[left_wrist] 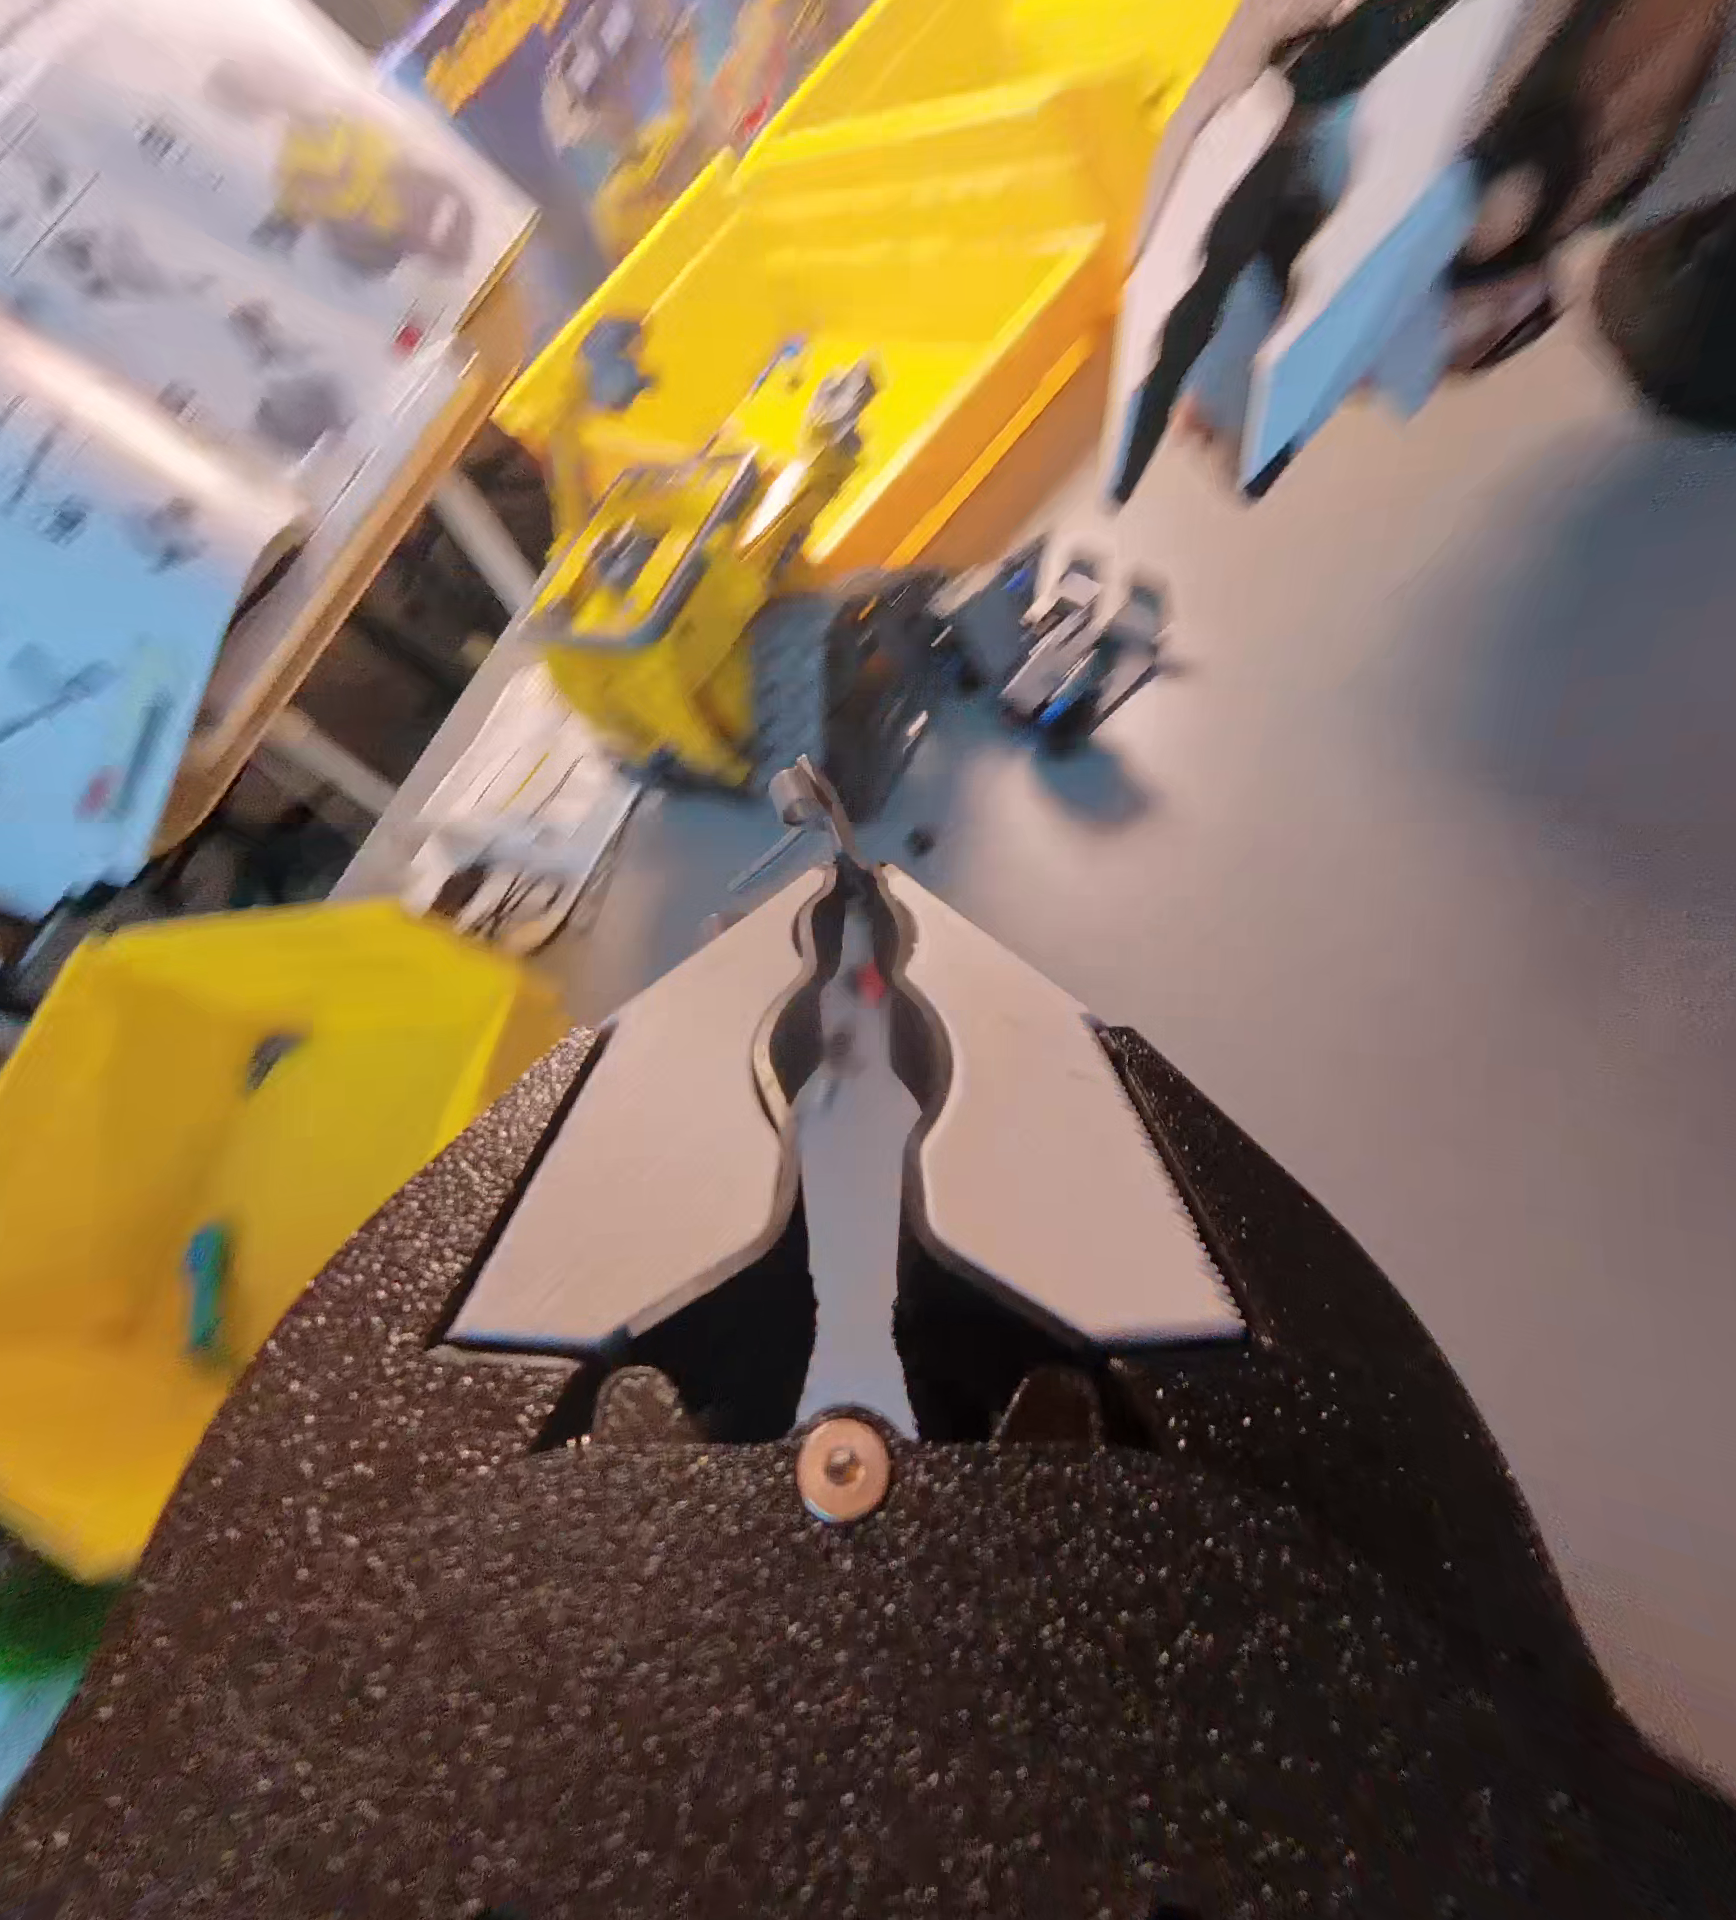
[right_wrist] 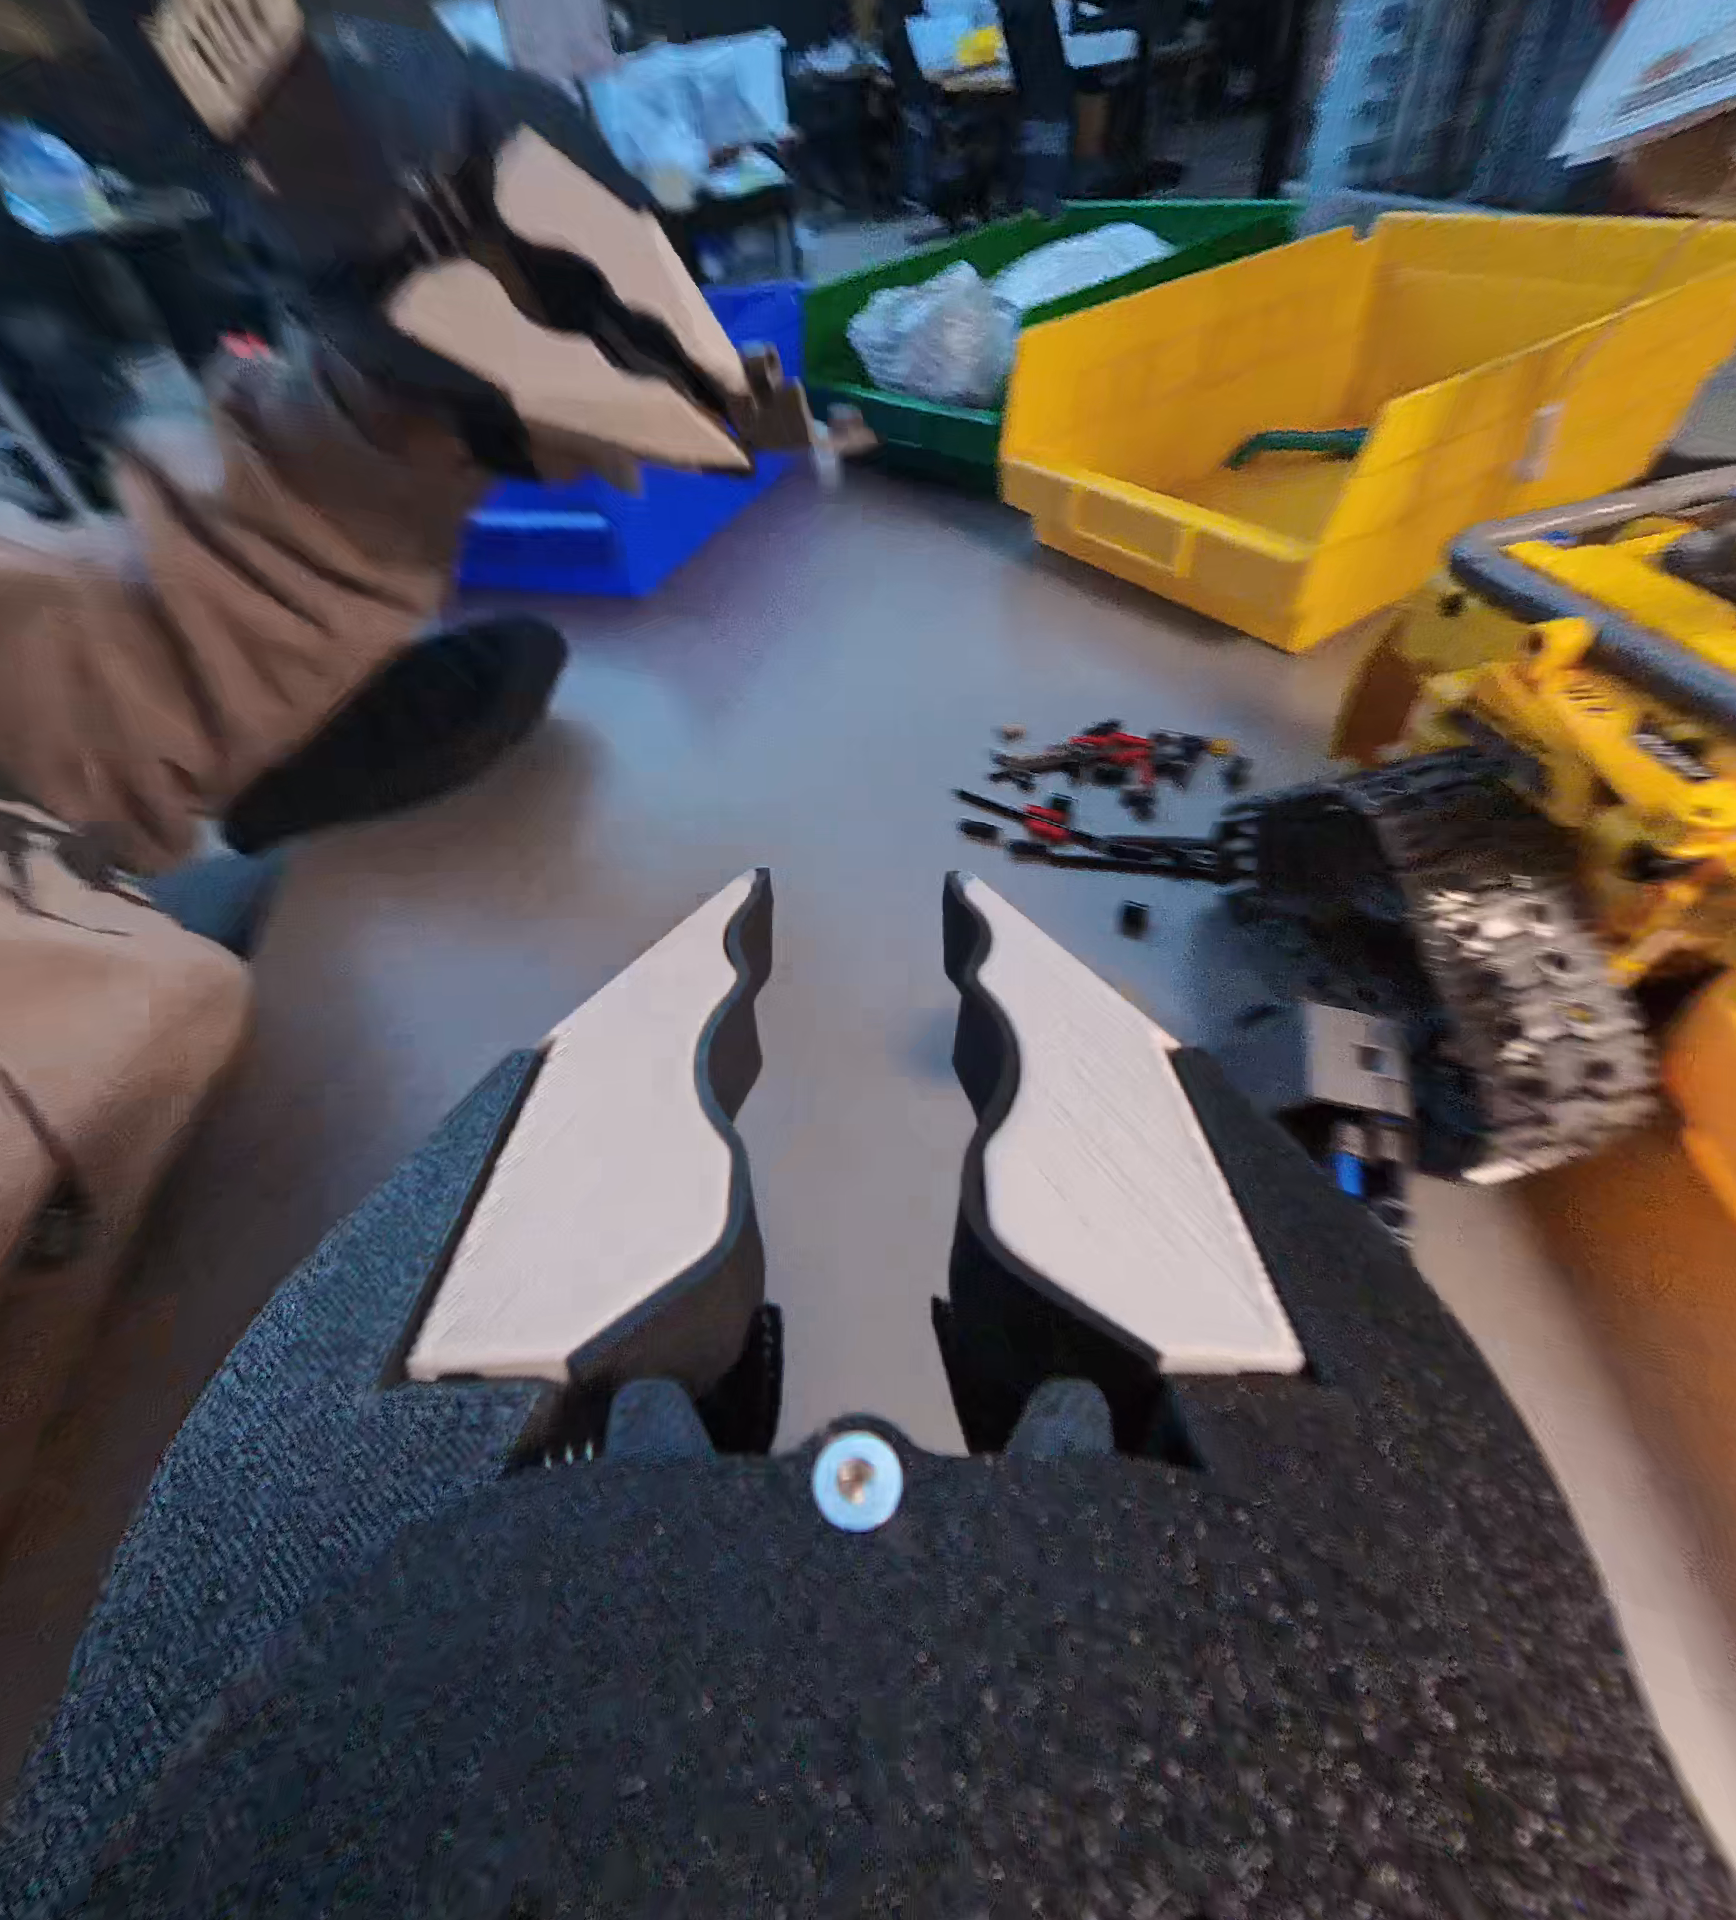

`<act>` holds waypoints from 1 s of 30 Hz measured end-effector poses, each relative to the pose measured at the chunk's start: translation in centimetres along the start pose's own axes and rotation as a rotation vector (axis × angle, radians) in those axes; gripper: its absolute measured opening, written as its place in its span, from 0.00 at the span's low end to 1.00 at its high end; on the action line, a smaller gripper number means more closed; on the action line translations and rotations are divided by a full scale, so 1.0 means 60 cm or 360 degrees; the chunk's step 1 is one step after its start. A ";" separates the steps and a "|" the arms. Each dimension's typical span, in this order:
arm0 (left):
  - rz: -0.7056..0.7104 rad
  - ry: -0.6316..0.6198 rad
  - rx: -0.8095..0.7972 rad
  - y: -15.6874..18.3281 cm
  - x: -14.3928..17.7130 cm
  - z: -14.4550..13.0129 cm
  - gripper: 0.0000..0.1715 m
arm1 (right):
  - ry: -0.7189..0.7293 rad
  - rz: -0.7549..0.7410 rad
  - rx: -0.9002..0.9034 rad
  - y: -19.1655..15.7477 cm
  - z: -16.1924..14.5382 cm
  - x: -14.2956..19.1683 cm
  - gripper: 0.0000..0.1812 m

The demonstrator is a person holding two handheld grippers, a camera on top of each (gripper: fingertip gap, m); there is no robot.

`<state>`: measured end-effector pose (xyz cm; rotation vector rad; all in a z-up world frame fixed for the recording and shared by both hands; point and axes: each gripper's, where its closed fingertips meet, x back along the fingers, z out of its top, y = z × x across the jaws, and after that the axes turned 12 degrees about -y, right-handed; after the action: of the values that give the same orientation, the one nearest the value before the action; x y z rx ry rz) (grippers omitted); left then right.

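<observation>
Grey pin-like piece (left_wrist: 810, 805) is seen pinched at the very tips of the left gripper (left_wrist: 853, 883), whose jaws are closed almost together on it, with only a thin slit left between them. The piece is held clear of the grey table (left_wrist: 1466, 935), just in front of a yellow tracked model (left_wrist: 677, 623).

In the left wrist view, printed sheets (left_wrist: 116, 416) are seen at the far left, blurred. A small yellow bin (left_wrist: 64, 1351) is set below them, with a teal piece (left_wrist: 207, 1288) lying inside. The model is found past the held piece, backed by a large yellow bin (left_wrist: 905, 260). Loose dark parts (left_wrist: 1072, 644) are scattered just right of the model. The right gripper (left_wrist: 1186, 483) is seen at the upper right, well apart from the left one.

In the right wrist view, a brown sleeve (right_wrist: 64, 1039) is seen along the left edge, with the left gripper above it, its fingers drawn close. A blue bin (right_wrist: 615, 530) and a green bin (right_wrist: 905, 426) holding plastic bags are placed behind. At the centre, the right gripper's jaws are held apart at a moderate gap, and nothing is gripped; only bare table is seen between them. Small black and red pieces (right_wrist: 1092, 790) are strewn ahead and to the right, near the model's black track (right_wrist: 1466, 935).
</observation>
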<state>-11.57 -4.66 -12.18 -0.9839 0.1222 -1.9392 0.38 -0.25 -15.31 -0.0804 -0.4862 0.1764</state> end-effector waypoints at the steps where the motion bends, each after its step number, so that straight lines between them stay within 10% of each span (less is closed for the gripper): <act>1: 0.0103 -0.0173 0.0055 -0.031 0.017 -0.034 0.02 | -0.0075 -0.0148 0.0070 0.021 -0.012 0.004 0.19; 6: 0.0648 -0.0804 0.0410 -0.157 0.152 -0.204 0.02 | -0.0335 -0.0465 0.0172 0.077 -0.064 0.007 0.19; 17: 0.0801 -0.1403 0.1165 -0.136 0.286 -0.486 0.09 | -0.0563 -0.0532 0.0265 0.088 -0.088 -0.038 0.22; 21: 0.1018 -0.1053 0.1078 -0.185 0.283 -0.410 0.12 | -0.0717 -0.0655 0.0421 0.099 -0.097 -0.058 0.25; 24: 0.0966 -0.0551 0.0878 -0.208 0.244 -0.268 0.12 | -0.0821 -0.0762 0.0582 0.111 -0.106 -0.068 0.18; 30: -0.0196 0.0230 0.0490 -0.026 0.057 0.007 0.13 | -0.0581 -0.0577 0.0735 0.060 -0.080 -0.078 0.17</act>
<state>-13.24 -6.29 -9.18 -0.6611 -0.1549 -2.0648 -1.95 2.27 -22.12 0.4972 -0.8023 -0.0585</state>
